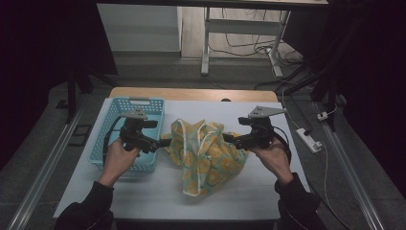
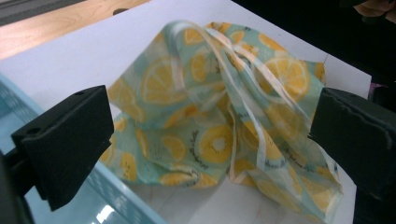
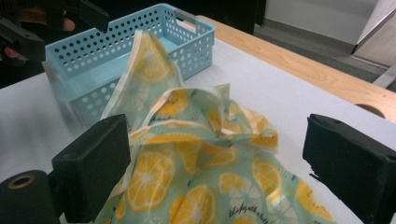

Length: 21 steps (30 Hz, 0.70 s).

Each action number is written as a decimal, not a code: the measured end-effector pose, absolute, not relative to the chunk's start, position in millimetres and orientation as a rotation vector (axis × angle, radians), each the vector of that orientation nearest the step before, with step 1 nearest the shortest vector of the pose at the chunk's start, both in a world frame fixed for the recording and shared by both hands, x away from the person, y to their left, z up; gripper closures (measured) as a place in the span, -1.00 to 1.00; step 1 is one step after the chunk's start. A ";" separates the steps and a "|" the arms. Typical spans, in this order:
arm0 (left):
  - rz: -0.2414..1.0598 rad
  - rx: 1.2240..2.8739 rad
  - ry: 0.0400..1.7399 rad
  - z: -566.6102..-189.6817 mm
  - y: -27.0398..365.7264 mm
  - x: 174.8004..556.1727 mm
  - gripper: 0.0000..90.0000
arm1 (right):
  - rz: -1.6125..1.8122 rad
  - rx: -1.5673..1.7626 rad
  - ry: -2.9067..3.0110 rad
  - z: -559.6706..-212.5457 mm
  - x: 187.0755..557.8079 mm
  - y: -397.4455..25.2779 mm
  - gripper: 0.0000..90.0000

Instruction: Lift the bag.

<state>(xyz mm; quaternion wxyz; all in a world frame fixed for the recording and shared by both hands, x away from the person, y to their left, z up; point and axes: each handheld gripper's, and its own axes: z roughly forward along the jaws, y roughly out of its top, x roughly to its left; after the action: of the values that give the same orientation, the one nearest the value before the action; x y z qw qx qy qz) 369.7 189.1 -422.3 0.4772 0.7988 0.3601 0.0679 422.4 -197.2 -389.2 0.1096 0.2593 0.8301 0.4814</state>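
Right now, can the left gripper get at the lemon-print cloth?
Probably yes. The left gripper has its jaws open right at the edge of the lemon-print cloth, with nothing between them; the blue basket sits off to its side.

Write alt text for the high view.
A crumpled lemon-print cloth lies on a white table, with the left gripper and right gripper at its two sides, jaws open. A light blue basket stands at the cloth's left.
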 end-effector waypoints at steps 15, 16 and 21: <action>0.149 1.940 0.910 -448.4 200.8 335.3 -1.00 | 1.396 0.787 2.438 -413.0 405.5 -209.2 -0.94; 0.155 1.939 0.912 -450.3 201.8 332.3 -1.00 | 1.393 0.790 2.439 -414.6 404.2 -210.3 -0.94; 0.177 1.943 0.939 -459.2 207.3 316.7 -1.00 | 1.377 0.807 2.422 -420.9 396.3 -216.4 -0.96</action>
<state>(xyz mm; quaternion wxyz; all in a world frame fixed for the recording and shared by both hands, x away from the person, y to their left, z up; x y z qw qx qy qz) 316.7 207.3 -459.2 0.4692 0.7925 0.3829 0.0721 396.3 -216.4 -420.9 0.1200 0.2763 0.8289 0.4714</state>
